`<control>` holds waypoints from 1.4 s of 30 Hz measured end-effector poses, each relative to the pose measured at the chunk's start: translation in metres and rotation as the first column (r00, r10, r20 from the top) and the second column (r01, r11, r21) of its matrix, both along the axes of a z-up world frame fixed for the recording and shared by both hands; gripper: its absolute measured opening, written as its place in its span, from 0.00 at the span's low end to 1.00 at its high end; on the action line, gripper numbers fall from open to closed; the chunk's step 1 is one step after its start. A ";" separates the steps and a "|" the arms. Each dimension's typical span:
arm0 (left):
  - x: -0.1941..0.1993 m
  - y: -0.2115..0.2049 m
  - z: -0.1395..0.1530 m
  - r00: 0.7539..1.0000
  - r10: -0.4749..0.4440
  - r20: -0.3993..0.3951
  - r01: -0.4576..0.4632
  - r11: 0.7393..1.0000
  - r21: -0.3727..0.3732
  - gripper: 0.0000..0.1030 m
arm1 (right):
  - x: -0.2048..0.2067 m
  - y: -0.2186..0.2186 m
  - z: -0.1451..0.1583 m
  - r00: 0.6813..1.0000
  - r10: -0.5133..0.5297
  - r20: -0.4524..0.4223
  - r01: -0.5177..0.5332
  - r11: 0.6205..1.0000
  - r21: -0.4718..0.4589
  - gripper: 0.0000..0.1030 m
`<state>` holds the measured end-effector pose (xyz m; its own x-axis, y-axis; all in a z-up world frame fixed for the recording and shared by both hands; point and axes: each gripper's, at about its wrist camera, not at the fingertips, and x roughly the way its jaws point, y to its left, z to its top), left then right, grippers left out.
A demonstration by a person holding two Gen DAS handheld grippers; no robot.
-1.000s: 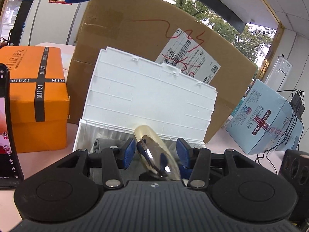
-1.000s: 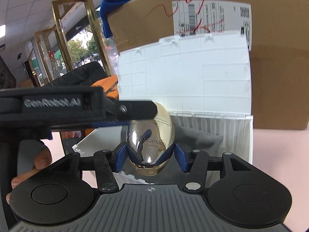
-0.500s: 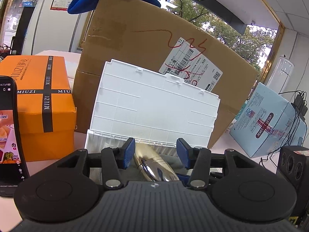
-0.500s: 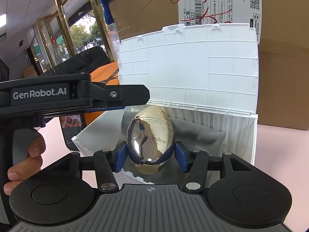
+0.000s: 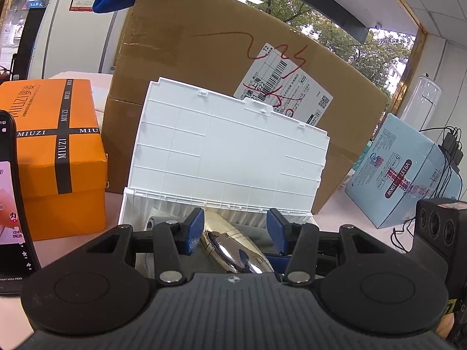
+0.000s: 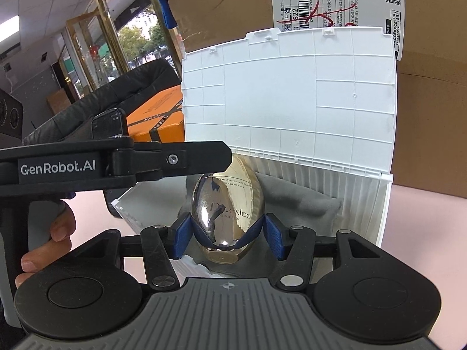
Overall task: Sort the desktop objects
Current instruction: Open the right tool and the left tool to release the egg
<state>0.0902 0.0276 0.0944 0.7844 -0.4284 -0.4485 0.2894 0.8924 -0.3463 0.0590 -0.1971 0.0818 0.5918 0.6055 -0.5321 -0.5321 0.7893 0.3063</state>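
So the right tongs (image 6: 227, 233) are clamped on the gold egg-shaped sunscreen bottle (image 6: 229, 213), both blue pads (image 6: 183, 237) pressed against its lower sides, holding it over the open white plastic box (image 6: 364, 204). There's a grey cloth (image 6: 306, 201) lying inside that box, right behind and under the bottle. The left tongs (image 5: 235, 234) are spread wide and gripping nothing; from that camera the bottle sits in the gap between the pads without either one touching it, as far as I can see. The box lid (image 5: 227, 148) stands up, in front of a big cardboard box (image 5: 204, 52). An orange MIUZI box (image 5: 58, 151) and a phone (image 5: 11, 198) are off to the left on the pink tabletop (image 6: 423, 218).
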 end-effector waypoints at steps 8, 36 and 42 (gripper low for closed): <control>0.001 -0.002 -0.003 1.000 -0.010 -0.007 0.011 1.000 0.012 0.43 | 0.002 0.002 0.006 1.000 0.003 0.000 -0.003 1.000 -0.014 0.49; 0.000 -0.004 -0.003 1.000 -0.013 0.006 0.013 1.000 0.014 0.68 | 0.017 0.026 0.009 0.999 0.032 0.012 -0.032 0.999 0.026 0.84; -0.003 -0.003 -0.001 1.000 -0.014 0.026 0.014 1.000 0.001 0.78 | 0.016 0.030 0.010 0.999 0.033 0.016 -0.034 0.999 0.037 0.85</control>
